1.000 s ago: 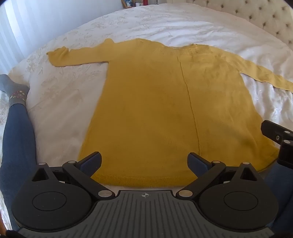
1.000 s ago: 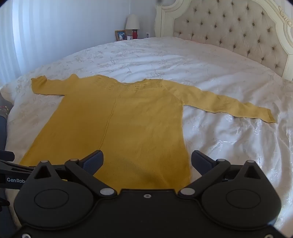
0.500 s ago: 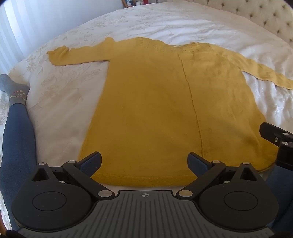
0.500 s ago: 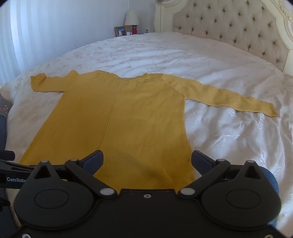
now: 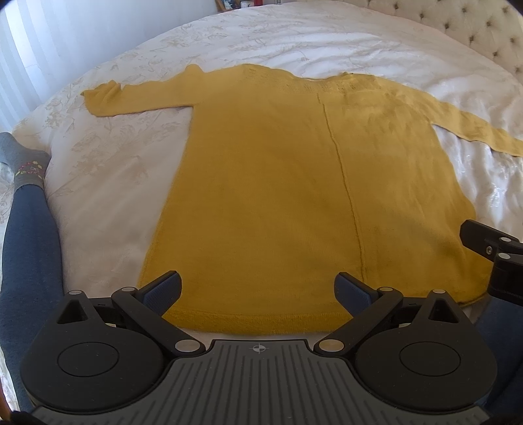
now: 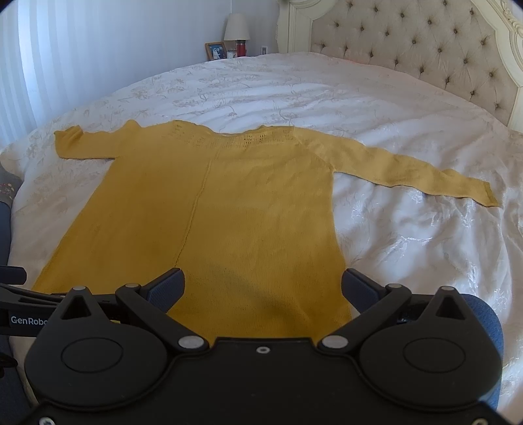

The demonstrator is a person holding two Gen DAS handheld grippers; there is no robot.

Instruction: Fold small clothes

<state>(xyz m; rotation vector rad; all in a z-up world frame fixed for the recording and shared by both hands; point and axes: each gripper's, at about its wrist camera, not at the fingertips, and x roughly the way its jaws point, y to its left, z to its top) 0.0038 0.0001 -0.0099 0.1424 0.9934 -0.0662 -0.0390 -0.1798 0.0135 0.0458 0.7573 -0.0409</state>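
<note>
A yellow knit sweater (image 5: pixel 294 196) lies flat on the white bedspread (image 5: pixel 108 183), hem toward me, both sleeves spread out; it also shows in the right wrist view (image 6: pixel 228 212). Its right sleeve (image 6: pixel 425 173) stretches far to the right, its left sleeve (image 5: pixel 130 98) to the left. My left gripper (image 5: pixel 258 291) is open and empty just above the hem's left part. My right gripper (image 6: pixel 263 287) is open and empty above the hem's right part; its side shows in the left wrist view (image 5: pixel 490 248).
A tufted headboard (image 6: pixel 425 49) stands at the back right. A nightstand with a lamp (image 6: pixel 237 27), photo frame and red jar is behind the bed. The person's leg in blue with a grey sock (image 5: pixel 29 202) rests at the bed's left edge.
Both grippers have shifted slightly back and up, so the sweater sits a little lower in both views. Both stay open; the sweater has not moved.
</note>
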